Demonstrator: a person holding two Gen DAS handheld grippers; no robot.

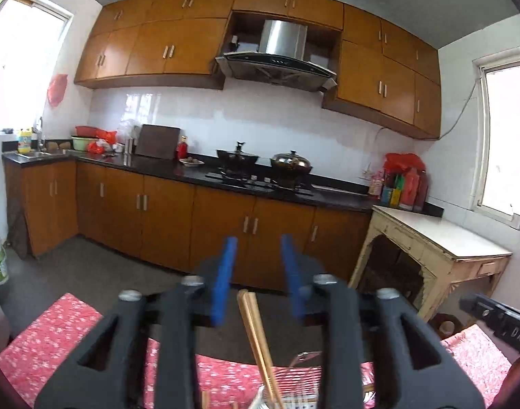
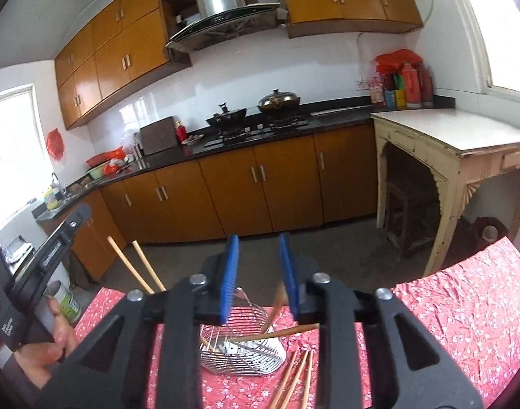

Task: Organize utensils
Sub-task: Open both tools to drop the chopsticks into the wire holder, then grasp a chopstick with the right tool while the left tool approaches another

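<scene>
Hovering grippers (image 2: 258, 272), seemingly empty, over basket (image 2: 241, 344)

Two lidded pots (image 1: 264, 165) on stove, range hood (image 1: 277, 56) above, cream side table (image 2: 457, 143) w/ white top

Table (image 2: 464, 306): covered with a red floral cloth (image 2: 447, 334). On it: one metal wire utensil basket (image 2: 246, 351) holding a few wooden chopsticks; several loose wooden chopsticks (image 2: 294, 381) lying just beside the basket.

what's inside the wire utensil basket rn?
Right wrist view: the wire basket on the red floral cloth holds a few wooden chopsticks leaning across it. The right gripper frame covers its rear rim. More chopsticks lie outside on the cloth.
</scene>
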